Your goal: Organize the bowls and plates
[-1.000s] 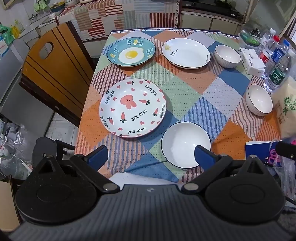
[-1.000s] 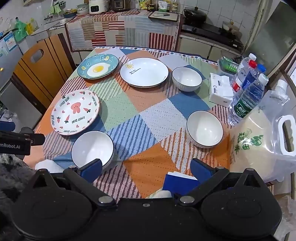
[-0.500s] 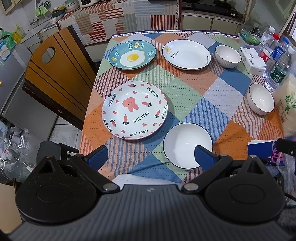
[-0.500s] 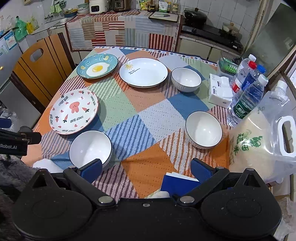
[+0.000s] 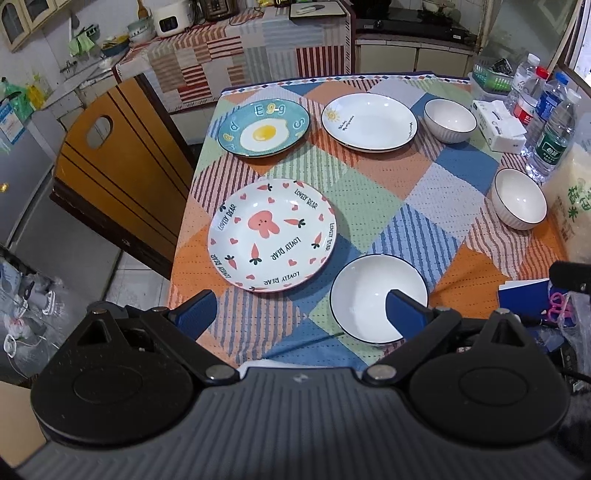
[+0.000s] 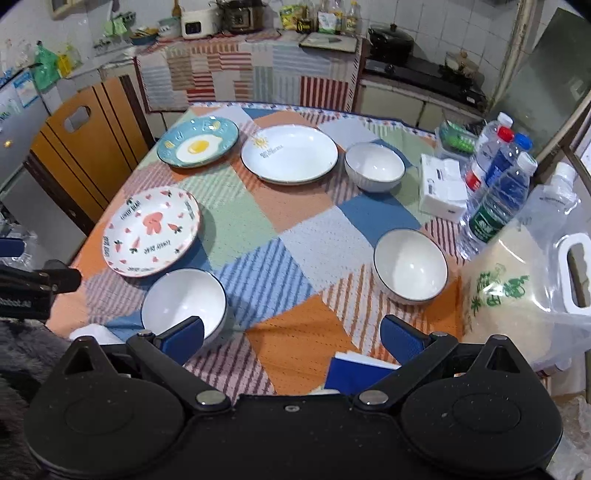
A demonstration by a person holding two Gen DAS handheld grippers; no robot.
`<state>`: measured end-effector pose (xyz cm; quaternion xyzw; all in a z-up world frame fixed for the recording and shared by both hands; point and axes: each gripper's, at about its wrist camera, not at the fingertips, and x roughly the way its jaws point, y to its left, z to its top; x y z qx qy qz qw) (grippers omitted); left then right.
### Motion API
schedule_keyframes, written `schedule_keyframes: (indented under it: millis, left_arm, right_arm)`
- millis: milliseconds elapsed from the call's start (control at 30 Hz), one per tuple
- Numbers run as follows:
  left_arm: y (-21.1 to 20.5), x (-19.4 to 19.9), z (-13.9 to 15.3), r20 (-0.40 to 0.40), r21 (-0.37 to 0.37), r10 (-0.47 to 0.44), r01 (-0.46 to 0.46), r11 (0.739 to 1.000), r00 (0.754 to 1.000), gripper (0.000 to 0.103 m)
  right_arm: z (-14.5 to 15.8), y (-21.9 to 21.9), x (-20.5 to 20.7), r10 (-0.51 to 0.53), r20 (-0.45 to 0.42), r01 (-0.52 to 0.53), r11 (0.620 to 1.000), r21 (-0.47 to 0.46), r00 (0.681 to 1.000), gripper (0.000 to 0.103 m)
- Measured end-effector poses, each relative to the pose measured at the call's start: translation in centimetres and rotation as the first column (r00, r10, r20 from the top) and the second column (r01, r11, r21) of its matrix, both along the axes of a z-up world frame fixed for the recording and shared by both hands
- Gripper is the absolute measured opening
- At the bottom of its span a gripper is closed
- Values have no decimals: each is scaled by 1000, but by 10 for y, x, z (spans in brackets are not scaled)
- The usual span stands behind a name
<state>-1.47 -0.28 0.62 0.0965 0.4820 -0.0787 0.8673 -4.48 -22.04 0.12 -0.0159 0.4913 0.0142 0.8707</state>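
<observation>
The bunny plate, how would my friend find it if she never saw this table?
Start at the patchwork tablecloth and go to the side beside the wooden chair. The bunny plate lies there, nearer than the blue egg plate and just left of a plain white bowl. It alone has a pink bunny, carrots, hearts and the words LOVELY BEAR.

white tiled wall (image 6: 436,22) behind a cloth-draped counter (image 6: 251,70); wooden chair (image 5: 114,162) left of the patchwork-clothed worktop (image 5: 369,188).
</observation>
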Motion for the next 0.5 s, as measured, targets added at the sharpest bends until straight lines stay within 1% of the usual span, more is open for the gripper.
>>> schedule_keyframes:
  millis: [100, 367, 467, 500]
  left_arm:
    - [2, 1, 0, -5, -13, 9, -10, 1000, 1000, 98]
    - [7, 4, -3, -15, -25, 35, -35, 999, 999, 99]
    - [8, 3, -1, 11, -26, 38, -38, 999, 999, 100]
    - [8, 3, -1, 17, -21, 38, -38, 999, 999, 100]
  right_arm:
    - [2, 1, -1, 1, 18, -1, 1000, -8, 1000, 103]
    - [0, -1, 1, -4, 10, 4, 1000, -1, 1000, 103]
    - [-2, 0, 2, 4, 24, -4, 1000, -17, 1000, 103]
    - [-4, 0, 3, 2, 31, -1, 999, -36, 1000, 103]
